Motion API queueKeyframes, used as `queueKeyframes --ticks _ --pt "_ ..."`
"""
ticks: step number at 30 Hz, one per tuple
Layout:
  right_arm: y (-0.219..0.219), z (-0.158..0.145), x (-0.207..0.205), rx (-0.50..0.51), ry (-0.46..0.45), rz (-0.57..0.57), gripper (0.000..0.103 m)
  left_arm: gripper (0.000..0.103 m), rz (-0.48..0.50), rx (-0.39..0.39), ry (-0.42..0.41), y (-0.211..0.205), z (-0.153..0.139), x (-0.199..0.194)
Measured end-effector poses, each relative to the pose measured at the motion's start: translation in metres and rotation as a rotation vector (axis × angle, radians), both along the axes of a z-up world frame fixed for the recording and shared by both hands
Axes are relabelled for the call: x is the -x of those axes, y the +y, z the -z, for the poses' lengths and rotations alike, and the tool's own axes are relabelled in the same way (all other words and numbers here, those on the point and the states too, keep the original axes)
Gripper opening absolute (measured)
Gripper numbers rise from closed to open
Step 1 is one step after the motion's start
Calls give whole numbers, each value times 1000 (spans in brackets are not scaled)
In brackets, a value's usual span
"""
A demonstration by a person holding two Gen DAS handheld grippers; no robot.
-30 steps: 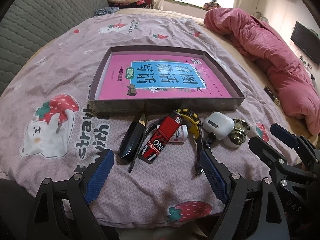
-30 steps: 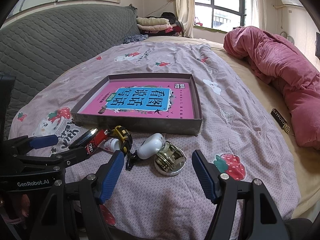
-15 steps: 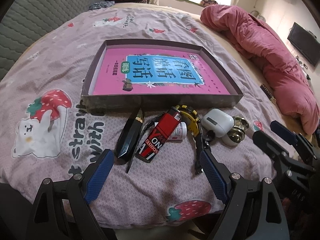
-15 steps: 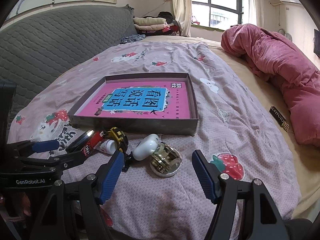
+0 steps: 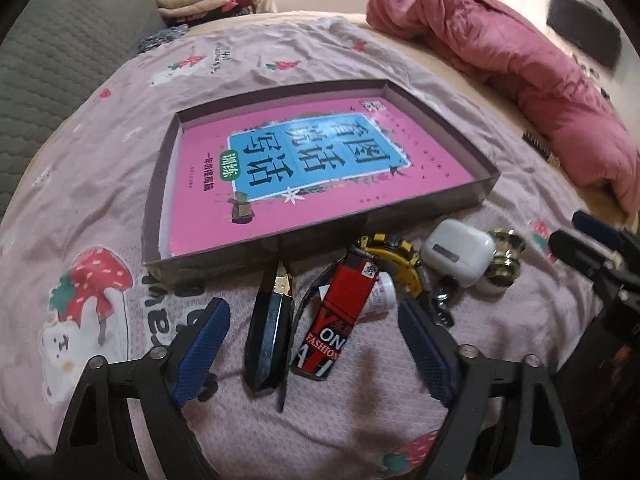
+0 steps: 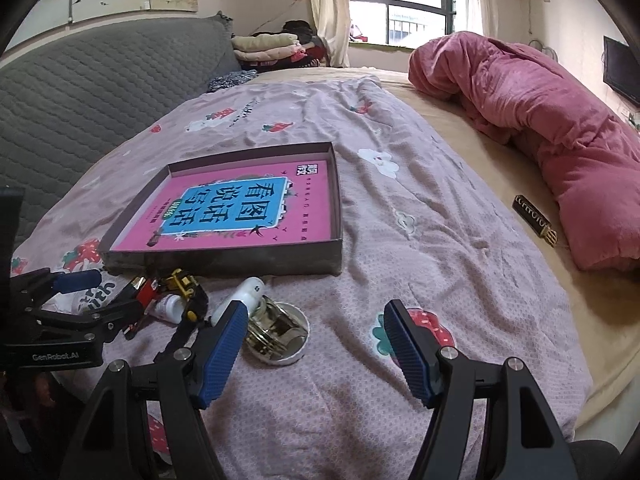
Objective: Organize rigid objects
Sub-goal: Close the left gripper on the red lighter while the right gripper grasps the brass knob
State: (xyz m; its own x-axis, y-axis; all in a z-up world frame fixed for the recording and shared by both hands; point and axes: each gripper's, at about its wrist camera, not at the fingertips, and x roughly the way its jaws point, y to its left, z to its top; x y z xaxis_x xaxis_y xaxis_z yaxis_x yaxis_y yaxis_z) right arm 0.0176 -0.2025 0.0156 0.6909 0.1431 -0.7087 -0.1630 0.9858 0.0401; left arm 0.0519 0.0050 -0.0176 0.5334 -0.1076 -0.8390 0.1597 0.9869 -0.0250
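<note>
Across most of both frames spreads a bed [image 5: 360, 44] under a mauve strawberry-print sheet, with a rumpled pink duvet [image 5: 532, 92] along the upper right. At the centre of the left wrist view lies a shallow dark box [image 5: 440, 120] holding a pink book [image 5: 304, 160] with a blue title panel, flat inside it.

Just below the box's near wall, in the lower middle of that view, 6 small things lie in a loose row on the sheet: a black faceted pen [image 5: 270, 332] at the left, a red lighter [image 5: 338, 316] beside it, a small white bottle [image 5: 380, 296] tucked against the lighter, a yellow-and-black tape measure [image 5: 394, 256] behind, a white earbud case [image 5: 458, 250], and a round brass-coloured tin [image 5: 502, 264] touching the case at the right.

The left gripper [image 5: 316, 348] has its jaws apart, having just been narrowing; the pen and lighter lie between its blue pads [image 5: 202, 344], with no pad pressing on them. The right gripper [image 6: 316, 344], low in the right wrist view, has its jaws wide apart and holds nothing, its left pad just beside the tin.
</note>
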Motion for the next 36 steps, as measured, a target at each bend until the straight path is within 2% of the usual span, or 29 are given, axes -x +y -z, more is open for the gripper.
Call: queueKeyframes --ticks 3,9,13,18,27,31,33,36 --pt "-1 2 -3 -1 8 3 70 55 29 -19 14 -5 4 -2" --pt "1 6 -7 14 26 -28 70 46 75 28 47 -9 9 -7" --pt "8 9 -9 41 40 -101 70 41 75 35 50 -9 11 -11" --pt "22 14 -10 86 52 -185 70 31 66 90 62 1 12 -19" --pt "35 23 -19 205 74 -315 70 30 79 128 75 6 14 -26" --pt "41 29 -22 255 94 -407 70 30 93 130 83 5 14 -28" --pt "43 32 -23 279 95 -411 70 30 102 128 88 4 14 -29" --pt "43 35 -25 291 102 -421 61 30 105 131 96 4 14 -31"
